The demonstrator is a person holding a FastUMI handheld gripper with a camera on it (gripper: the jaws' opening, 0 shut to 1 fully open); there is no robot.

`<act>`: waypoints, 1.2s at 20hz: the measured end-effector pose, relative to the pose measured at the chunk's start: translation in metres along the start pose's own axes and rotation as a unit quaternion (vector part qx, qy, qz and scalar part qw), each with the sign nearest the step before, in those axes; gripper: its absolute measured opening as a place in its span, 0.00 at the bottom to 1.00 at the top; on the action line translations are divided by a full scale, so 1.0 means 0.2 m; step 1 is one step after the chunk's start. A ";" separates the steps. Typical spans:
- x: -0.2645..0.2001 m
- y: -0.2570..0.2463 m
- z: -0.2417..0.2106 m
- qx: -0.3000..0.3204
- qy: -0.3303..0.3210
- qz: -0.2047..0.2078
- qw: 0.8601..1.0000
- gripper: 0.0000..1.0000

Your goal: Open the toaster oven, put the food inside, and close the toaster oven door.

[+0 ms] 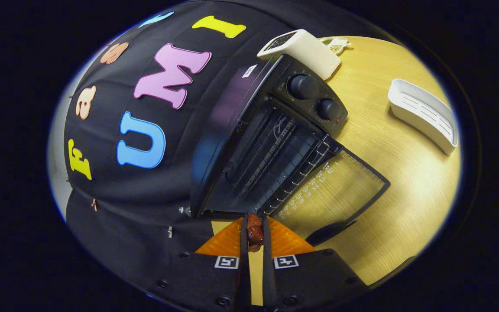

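Note:
A black toaster oven (249, 143) stands on the wooden table (405, 195) with its glass door (332, 190) dropped fully open toward me. Its wire rack (284, 169) shows inside the dark cavity. Two round knobs (303, 86) sit on its control panel. My gripper (254, 225) is tilted and sits just in front of the oven's open mouth, at the door's near corner. Both fingers press on a small brown-red piece of food (254, 233) held between them.
A white timer-like device (306, 50) leans against the oven's far side, a small white item (335, 43) behind it. A white slotted tray (425, 115) lies on the table beyond the door. The black cloth wall (145, 182) backs the oven.

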State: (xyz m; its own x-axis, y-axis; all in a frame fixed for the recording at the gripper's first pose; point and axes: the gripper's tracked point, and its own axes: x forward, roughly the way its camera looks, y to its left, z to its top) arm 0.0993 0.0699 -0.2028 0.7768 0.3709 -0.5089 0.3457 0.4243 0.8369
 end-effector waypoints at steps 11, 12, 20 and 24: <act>0.31 -0.11 0.23 0.078 -0.055 0.001 0.995 0.15; 0.32 -0.11 0.25 0.085 -0.057 0.001 0.995 0.15; 0.41 -0.15 0.23 0.092 -0.026 -0.025 0.995 0.25; 0.39 -0.07 0.16 0.068 0.000 0.002 0.998 0.60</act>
State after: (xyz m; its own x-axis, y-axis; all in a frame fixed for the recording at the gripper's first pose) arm 0.1718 0.0656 -0.2478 0.7783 0.3727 -0.5052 0.4105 0.3067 0.8587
